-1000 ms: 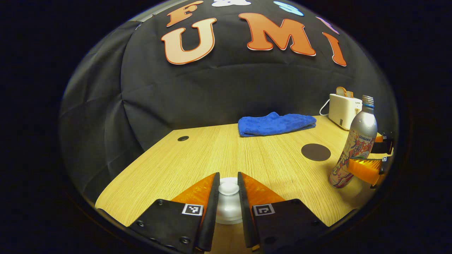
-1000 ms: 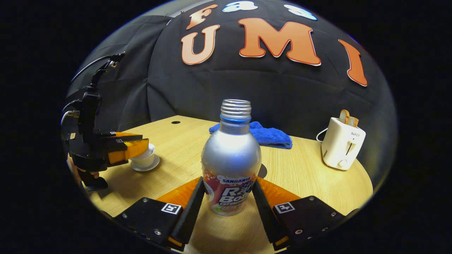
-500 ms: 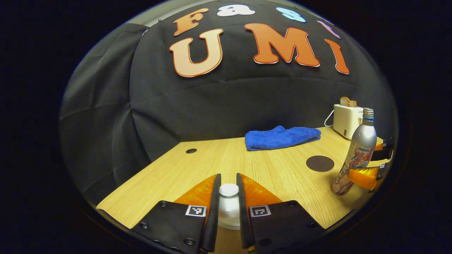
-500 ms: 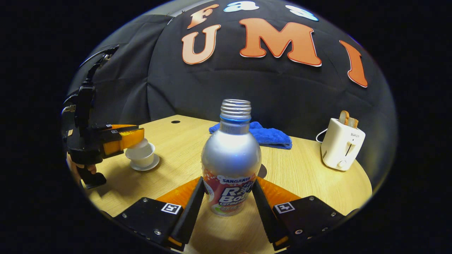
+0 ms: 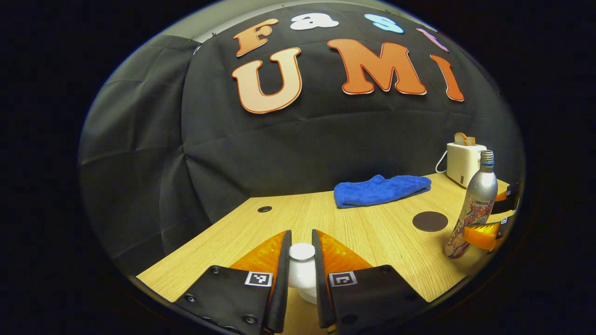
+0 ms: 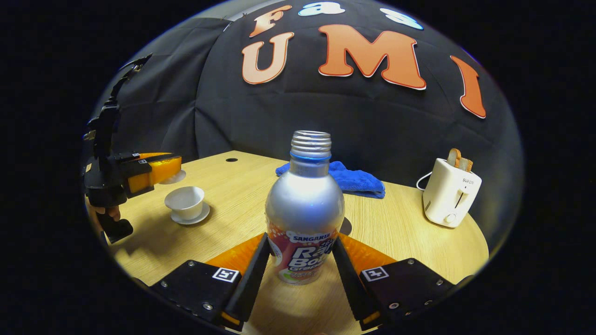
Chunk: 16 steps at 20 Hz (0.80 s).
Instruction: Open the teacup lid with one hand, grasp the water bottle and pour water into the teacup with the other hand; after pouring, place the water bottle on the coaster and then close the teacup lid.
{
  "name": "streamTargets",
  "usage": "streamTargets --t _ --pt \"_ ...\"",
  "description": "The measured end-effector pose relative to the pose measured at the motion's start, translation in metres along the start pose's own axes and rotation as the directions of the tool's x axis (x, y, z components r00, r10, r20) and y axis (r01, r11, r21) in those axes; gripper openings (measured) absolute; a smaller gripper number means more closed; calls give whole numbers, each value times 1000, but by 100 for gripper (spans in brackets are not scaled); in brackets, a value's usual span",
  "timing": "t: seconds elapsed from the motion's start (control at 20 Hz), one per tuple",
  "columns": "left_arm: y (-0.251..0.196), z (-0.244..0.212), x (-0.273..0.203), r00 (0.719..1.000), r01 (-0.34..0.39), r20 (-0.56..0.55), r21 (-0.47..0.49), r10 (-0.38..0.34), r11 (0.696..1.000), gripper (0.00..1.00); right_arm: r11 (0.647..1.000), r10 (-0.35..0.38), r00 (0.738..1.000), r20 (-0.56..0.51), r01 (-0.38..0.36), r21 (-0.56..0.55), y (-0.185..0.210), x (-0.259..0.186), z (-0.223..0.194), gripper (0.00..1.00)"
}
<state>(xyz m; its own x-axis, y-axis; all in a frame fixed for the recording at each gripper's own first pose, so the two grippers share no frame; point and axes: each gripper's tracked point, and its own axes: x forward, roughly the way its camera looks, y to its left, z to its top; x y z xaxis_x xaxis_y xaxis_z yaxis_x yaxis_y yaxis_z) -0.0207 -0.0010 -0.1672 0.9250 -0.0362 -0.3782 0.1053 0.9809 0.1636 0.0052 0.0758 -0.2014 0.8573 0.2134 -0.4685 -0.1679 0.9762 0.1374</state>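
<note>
1. Table (image 6: 223, 186): my left gripper (image 5: 301, 270) has raised the lid (image 5: 301, 251) off the teacup (image 6: 185, 201); fingers pinch its knob. Cup open, pouring can start.
2. Right gripper (image 6: 301, 265): fingers clamped on the water bottle (image 6: 305, 204), near centre, standing upright.
3. Toaster (image 6: 449, 197) far right, blue towel (image 6: 356, 179) far centre: no obstruction.
4. Coaster (image 5: 430, 221) just beyond the bottle, free.
</note>
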Motion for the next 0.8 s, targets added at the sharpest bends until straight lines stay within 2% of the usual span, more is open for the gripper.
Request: streamTargets --t 0.4,0.45,0.55,0.6,0.7,0.75,0.8 --pt "6 1 -5 1000 -13 9 -3 13 1000 30 1000 -1 1000 1 1 -6 1 0 0 80" --pt "6 0 -5 1000 -11 9 -3 11 1000 27 1000 -1 1000 1 1 -8 1 0 1 81" --pt "6 1 -5 1000 -11 9 -5 11 1000 27 1000 -4 1000 1 4 -13 0 0 1 81" --pt "7 1 -6 1000 -15 11 -5 15 1000 30 1000 -5 1000 3 5 -15 -1 1 1 81" --pt "12 2 -7 1000 -24 17 -6 24 1000 30 1000 -9 1000 5 9 -19 -1 2 2 81" --pt "13 2 -7 999 -26 18 -7 26 1000 30 1000 -9 1000 4 9 -21 -2 2 2 76" --pt "13 2 -8 999 -27 18 -9 27 1000 30 1000 -9 1000 5 10 -23 -2 2 2 78"
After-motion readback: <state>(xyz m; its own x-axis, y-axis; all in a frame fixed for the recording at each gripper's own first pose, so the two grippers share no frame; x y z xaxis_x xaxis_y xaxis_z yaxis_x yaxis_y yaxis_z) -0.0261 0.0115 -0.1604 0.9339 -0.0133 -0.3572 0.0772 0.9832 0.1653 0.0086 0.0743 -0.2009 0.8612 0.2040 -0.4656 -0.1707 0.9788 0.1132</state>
